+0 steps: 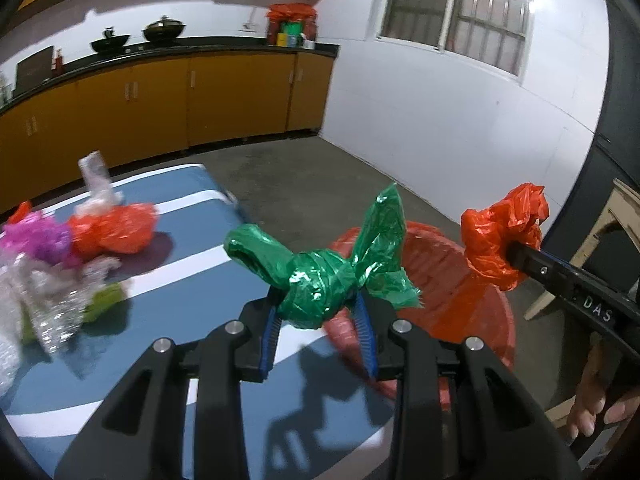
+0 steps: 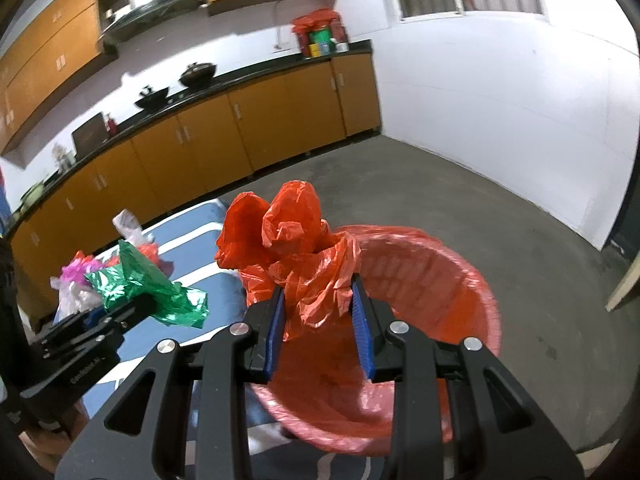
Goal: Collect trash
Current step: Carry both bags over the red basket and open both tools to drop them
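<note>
Right gripper [image 2: 320, 320]: pads pinch a crumpled red bag [image 2: 296, 248]. In the right wrist view the bin [image 2: 472, 304], lined in red plastic, fills the lower centre and right of the frame. The red bag hangs at the bin's left rim, over its mouth. Judged requirement: a short move toward frame right, then release.

Left gripper [image 1: 320, 312]: pads pinch a green bag [image 1: 320, 276], twisted into a knotted wad with its long axis across the jaws and a tail pointing up. In the left wrist view the bin [image 1: 496, 320] lies behind and right of the wad, near its rim. The right gripper is nearer the bin mouth.

More trash [image 1: 60, 256] remains on the blue table [image 1: 192, 280] at left: pink, red and clear plastic.
</note>
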`<state>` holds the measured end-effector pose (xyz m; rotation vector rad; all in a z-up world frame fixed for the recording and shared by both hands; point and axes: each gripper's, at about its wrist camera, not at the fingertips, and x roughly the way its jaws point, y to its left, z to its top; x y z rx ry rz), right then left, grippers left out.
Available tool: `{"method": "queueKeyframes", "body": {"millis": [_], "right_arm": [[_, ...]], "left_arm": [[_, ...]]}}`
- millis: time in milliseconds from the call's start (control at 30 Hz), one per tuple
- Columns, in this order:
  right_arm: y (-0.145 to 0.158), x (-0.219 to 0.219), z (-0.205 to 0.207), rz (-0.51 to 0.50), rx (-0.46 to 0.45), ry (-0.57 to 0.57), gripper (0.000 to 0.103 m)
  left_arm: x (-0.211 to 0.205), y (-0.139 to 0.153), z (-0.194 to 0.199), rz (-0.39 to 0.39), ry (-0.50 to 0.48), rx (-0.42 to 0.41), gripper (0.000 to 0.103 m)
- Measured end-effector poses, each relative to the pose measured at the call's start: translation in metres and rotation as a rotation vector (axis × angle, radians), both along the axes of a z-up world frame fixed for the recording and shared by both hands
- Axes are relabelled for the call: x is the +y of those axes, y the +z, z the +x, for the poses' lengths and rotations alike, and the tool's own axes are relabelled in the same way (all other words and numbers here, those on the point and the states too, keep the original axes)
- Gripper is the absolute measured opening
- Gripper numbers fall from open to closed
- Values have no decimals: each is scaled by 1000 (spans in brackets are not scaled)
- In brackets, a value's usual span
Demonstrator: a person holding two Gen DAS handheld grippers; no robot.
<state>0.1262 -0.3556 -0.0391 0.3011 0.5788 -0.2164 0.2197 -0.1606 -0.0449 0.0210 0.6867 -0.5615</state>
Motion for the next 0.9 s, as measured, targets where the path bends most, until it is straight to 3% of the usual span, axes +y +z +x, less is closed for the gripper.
{"method": "queueKeyframes", "body": {"millis": [500, 633, 700, 900], "right_arm": [[-10, -40, 3, 82, -11, -81, 33], [-10, -42, 5, 95, -29, -92, 43], [-10, -43, 4, 100, -37, -97, 54], [-10, -46, 2, 81, -40, -111, 58]], "left_arm": [[-72, -16, 17, -4, -101, 64, 36], [-79, -23, 22, 5, -104, 79, 42], [-78, -26, 24, 10, -102, 86, 45], [-66, -33, 26, 20, -75, 101, 54]]}}
